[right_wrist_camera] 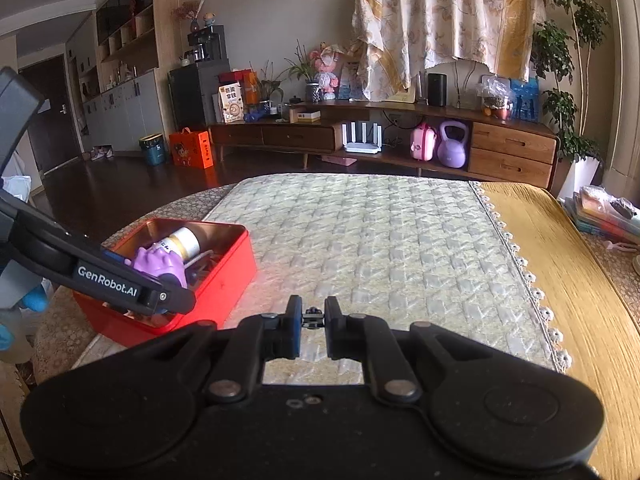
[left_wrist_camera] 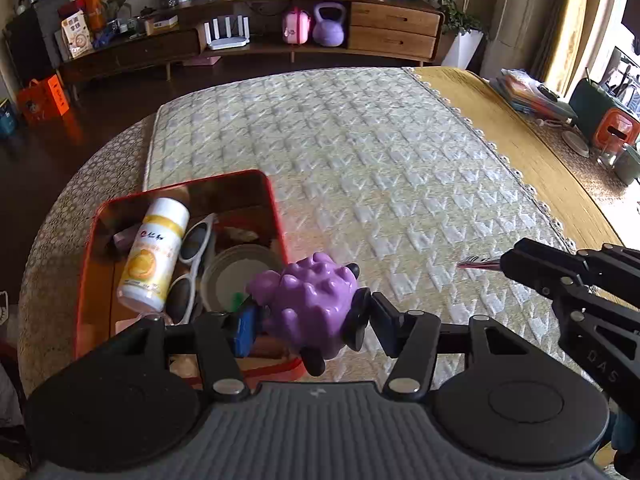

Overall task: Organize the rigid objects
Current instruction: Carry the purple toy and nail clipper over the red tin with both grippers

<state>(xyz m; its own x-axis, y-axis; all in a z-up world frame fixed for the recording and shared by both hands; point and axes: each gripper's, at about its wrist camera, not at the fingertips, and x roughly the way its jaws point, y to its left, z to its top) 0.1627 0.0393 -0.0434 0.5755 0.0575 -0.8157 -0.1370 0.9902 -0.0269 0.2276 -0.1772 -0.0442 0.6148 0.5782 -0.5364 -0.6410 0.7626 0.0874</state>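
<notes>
At the bottom centre of the left wrist view, the left tongs (left_wrist_camera: 310,314) are clenched on a purple knobbly toy (left_wrist_camera: 310,302) with black wheels, held over the near right corner of a red tin (left_wrist_camera: 280,216). The tin sits at the lower left of that frame on the quilted cloth (left_wrist_camera: 380,160) covering the bench. Inside it lie a white and yellow bottle (left_wrist_camera: 154,256) on its side, white-framed sunglasses (left_wrist_camera: 192,264) and a round lid (left_wrist_camera: 236,276). At the right edge, the right tongs (left_wrist_camera: 506,262) grasp a small thing with a striped, feathery tip (left_wrist_camera: 478,263); what it is cannot be made out. In the right wrist view, those tongs (right_wrist_camera: 313,318) pinch a small black piece (right_wrist_camera: 313,317) low in the centre. Farther back stands a wooden sideboard (left_wrist_camera: 394,30) with a purple kettlebell (left_wrist_camera: 329,26).
</notes>
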